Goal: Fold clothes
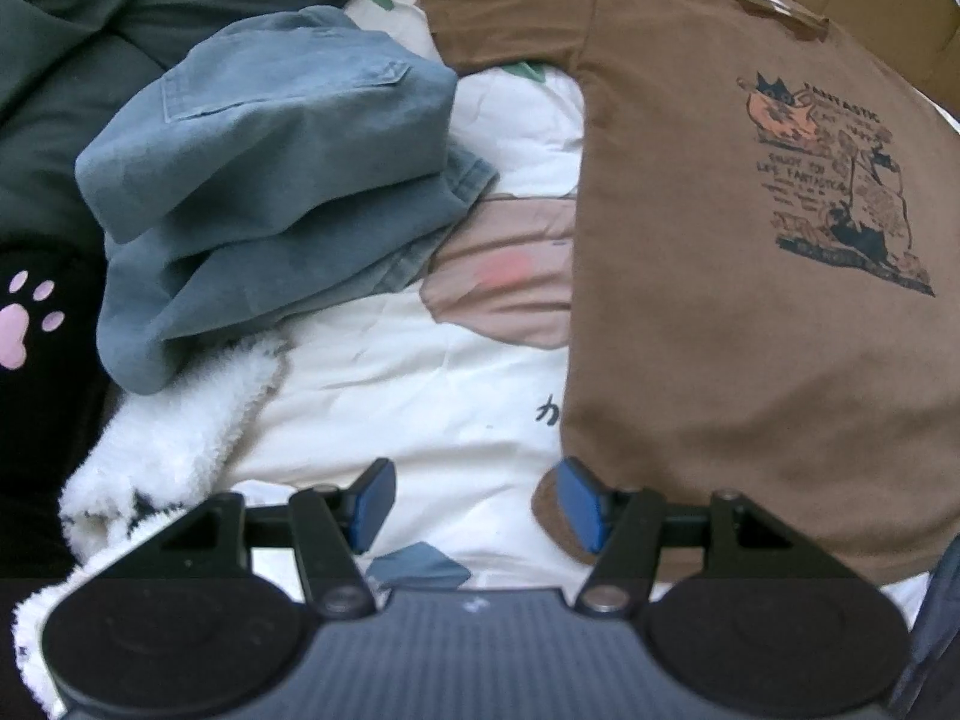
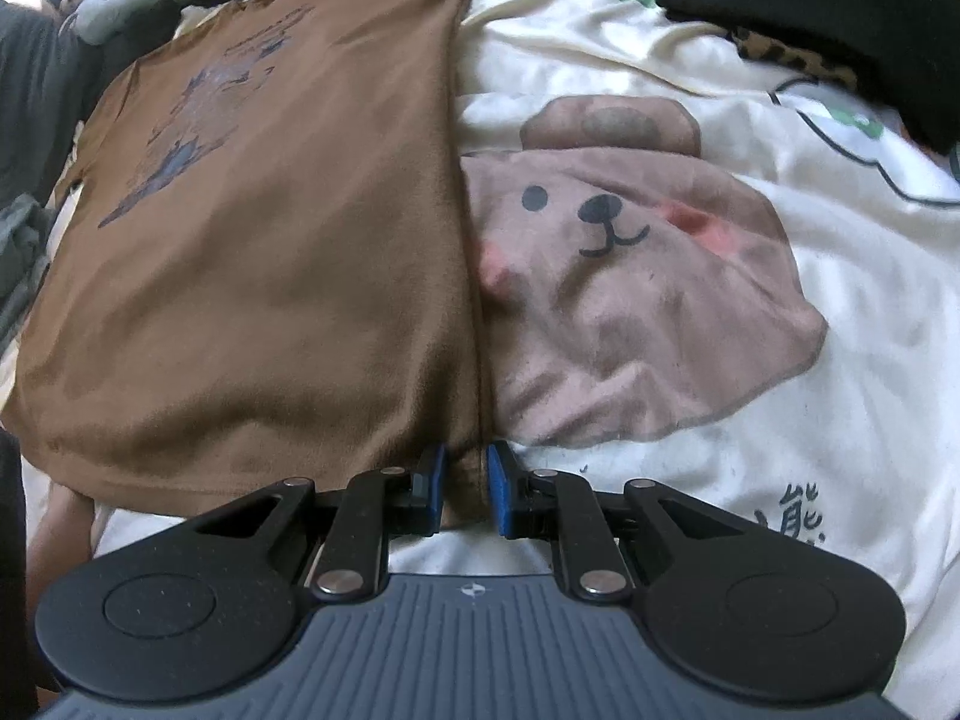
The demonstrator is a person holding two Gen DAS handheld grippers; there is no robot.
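Two hand-held grippers | left (image 1: 477, 507) spread wide, empty | right (image 2: 465, 489) pinching brown T-shirt (image 2: 270, 276) hem

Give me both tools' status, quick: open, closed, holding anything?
Left tool: open, empty, at the brown T-shirt hem corner.
Right tool: closed on the T-shirt's other hem corner.

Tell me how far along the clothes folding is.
Done: the blue denim garment lies folded. In hand: the brown T-shirt is spread flat on the bear-print bedding; the right tool pinches its hem corner, and the left tool is open at the other corner. Left: all its folds.
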